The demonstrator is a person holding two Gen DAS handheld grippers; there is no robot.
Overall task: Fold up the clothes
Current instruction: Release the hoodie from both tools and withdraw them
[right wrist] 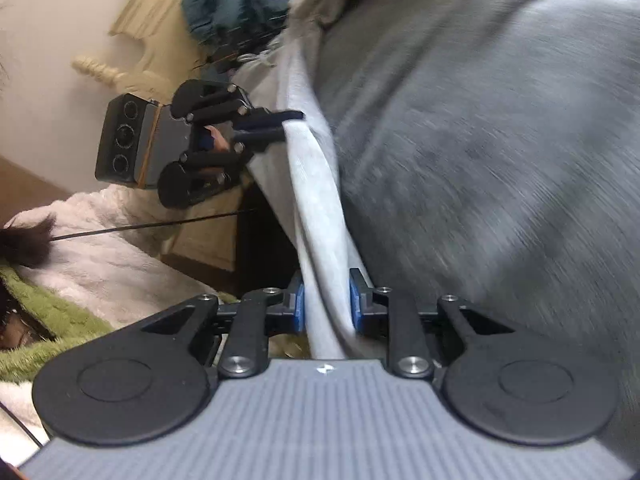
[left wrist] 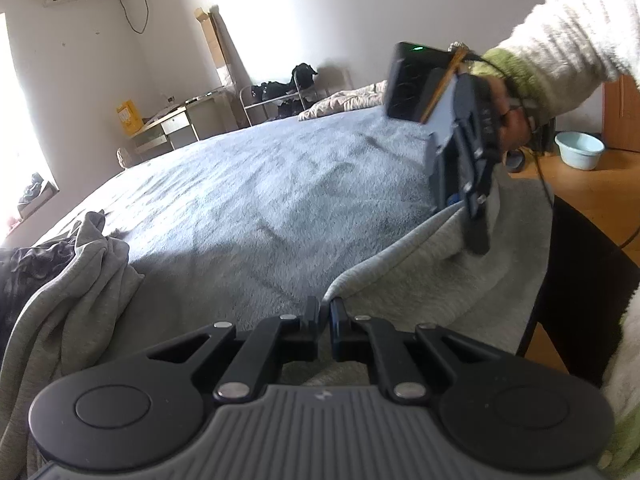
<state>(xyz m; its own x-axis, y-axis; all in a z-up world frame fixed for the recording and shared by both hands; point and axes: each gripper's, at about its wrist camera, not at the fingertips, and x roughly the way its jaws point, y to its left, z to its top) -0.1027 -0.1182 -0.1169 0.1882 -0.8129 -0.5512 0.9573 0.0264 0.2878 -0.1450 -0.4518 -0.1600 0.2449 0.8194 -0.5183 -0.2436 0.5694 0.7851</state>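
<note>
A light grey garment hangs over the near edge of a bed covered by a grey-blue fleece blanket. My left gripper is shut on the garment's edge at the bottom centre of its own view. In the right wrist view it pinches the same hem farther along. My right gripper has a twisted band of the garment between its blue pads, which press on it. From the left wrist view, the right gripper points down into the cloth, held by a hand in a cream sleeve.
More grey cloth and dark clothes are bunched at the bed's left. A desk, a yellow box and a chair with black bags stand beyond. A pale blue basin sits on the wooden floor at right.
</note>
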